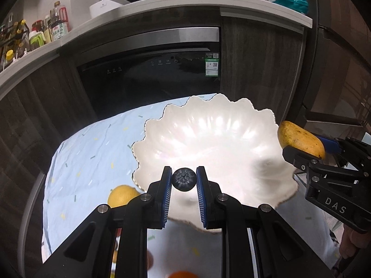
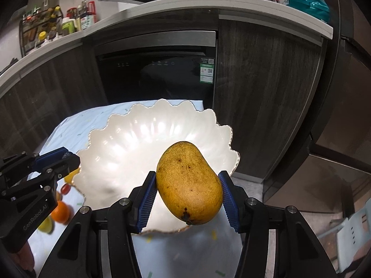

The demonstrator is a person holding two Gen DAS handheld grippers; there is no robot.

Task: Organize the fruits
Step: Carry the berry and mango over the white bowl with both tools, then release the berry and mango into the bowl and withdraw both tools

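Left claw (image 1: 184, 179) pinches blueberry (image 1: 184, 178); right claw (image 2: 187, 191) grips mango (image 2: 189, 183); bowl (image 2: 129, 139) near rim hidden.

Both tools are matte black plastic linkages studded with round silver screw heads. The left gripper (image 1: 184, 180) has two black fingers faced with ridged blue rubber pads (image 1: 167, 199); its side reads "GenRobot.AI" in pale letters in the right wrist view. The right gripper (image 2: 189, 185) is built the same, with toothed blue pads (image 2: 229, 206), and its side reads "DAS" in the left wrist view.
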